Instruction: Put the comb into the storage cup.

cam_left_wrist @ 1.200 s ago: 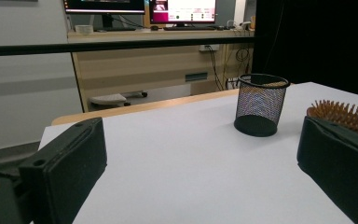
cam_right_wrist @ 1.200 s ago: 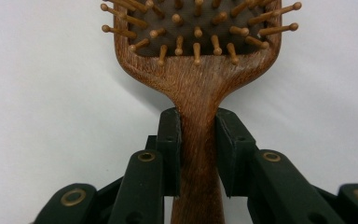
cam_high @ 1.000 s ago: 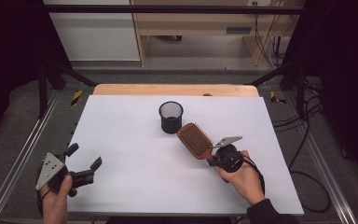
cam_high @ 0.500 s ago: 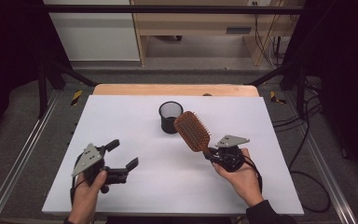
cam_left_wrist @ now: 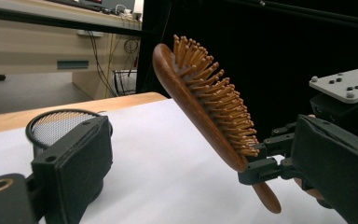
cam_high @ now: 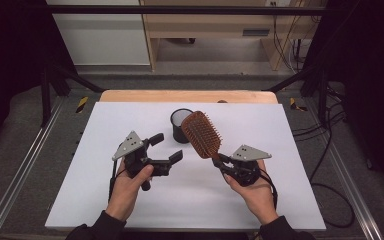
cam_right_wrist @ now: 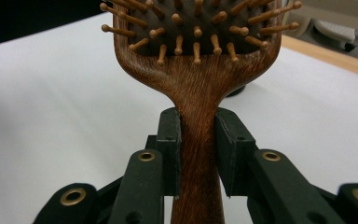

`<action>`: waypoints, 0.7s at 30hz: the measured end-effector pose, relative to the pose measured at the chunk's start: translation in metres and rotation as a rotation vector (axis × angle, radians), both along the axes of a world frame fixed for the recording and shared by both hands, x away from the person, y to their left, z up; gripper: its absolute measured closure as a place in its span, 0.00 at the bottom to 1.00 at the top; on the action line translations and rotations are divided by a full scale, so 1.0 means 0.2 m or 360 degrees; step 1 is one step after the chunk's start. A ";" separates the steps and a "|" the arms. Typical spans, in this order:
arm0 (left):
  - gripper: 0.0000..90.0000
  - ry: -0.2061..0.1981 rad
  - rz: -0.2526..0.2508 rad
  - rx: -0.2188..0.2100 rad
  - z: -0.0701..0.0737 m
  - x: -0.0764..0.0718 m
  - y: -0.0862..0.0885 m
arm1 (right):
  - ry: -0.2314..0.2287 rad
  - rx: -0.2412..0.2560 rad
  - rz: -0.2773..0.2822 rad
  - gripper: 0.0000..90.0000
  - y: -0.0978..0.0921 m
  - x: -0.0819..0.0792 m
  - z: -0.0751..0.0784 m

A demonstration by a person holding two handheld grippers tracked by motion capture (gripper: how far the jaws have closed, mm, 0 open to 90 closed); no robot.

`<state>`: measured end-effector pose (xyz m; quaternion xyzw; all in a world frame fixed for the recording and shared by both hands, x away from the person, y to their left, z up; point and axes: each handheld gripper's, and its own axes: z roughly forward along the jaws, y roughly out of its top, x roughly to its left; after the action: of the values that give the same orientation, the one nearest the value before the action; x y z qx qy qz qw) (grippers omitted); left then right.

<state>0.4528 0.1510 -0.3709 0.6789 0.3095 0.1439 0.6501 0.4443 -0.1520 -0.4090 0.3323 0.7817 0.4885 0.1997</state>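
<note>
- Wooden brush (cam_high: 201, 134) is clamped by its handle between the jaws of the right gripper (cam_high: 222, 161); the right gripper view shows both jaw pads pressed flat against the handle's sides, just below where the handle widens into the head.
- The brush is held clear of the table (cam_high: 290, 200), tilted up and away from the person, head uppermost, bristles facing upward and toward the person in the high view.
- In the left gripper view the brush (cam_left_wrist: 205, 107) leans to the left, bristles to the right, with the handle tip showing below the right gripper's jaws.
- The right hand (cam_high: 252, 192) grips the right gripper from below, near the table's front edge, right of centre.
- The left gripper (cam_high: 166, 147) has its jaws spread wide with nothing between them; it is held by the left hand (cam_high: 130, 182), left of centre.
- The left gripper's jaws point toward the brush and stand near it, apart from it.
- In the left gripper view its two jaws frame the scene, one low at left, one at right, with the brush in the gap farther off.
- Black mesh cup (cam_high: 181, 124) stands upright on the table beyond both grippers, near the middle; the brush head overlaps its right side in the high view, and contact cannot be told.
- A wooden board edge (cam_high: 130, 96) runs along the table's far side.
</note>
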 end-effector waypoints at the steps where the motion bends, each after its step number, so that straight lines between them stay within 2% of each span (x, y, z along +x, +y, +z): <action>1: 0.06 -0.0005 -0.0004 0.0007 0.01 0.00 0.00 | -0.0008 0.0017 -0.0001 0.81 0.01 0.00 0.01; 5: 0.06 0.0001 -0.0009 -0.0005 0.04 0.02 -0.01 | -0.0036 0.0033 0.0006 0.81 0.05 -0.01 0.01; 10: 0.07 0.0049 -0.0014 -0.0096 0.04 0.03 -0.01 | -0.0063 0.0023 0.0042 0.81 0.11 -0.01 0.00; 16: 0.07 0.0038 0.0001 -0.0098 0.05 0.04 0.00 | -0.0090 0.0022 0.0070 0.81 0.15 -0.02 0.00; 21: 0.07 0.0067 0.0004 -0.0101 0.05 0.05 0.01 | -0.0100 0.0024 0.0093 0.81 0.16 -0.03 -0.01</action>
<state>0.4626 0.1535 -0.3607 0.6604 0.3284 0.1203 0.6644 0.4382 -0.1201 -0.4102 0.2954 0.7806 0.5103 0.2073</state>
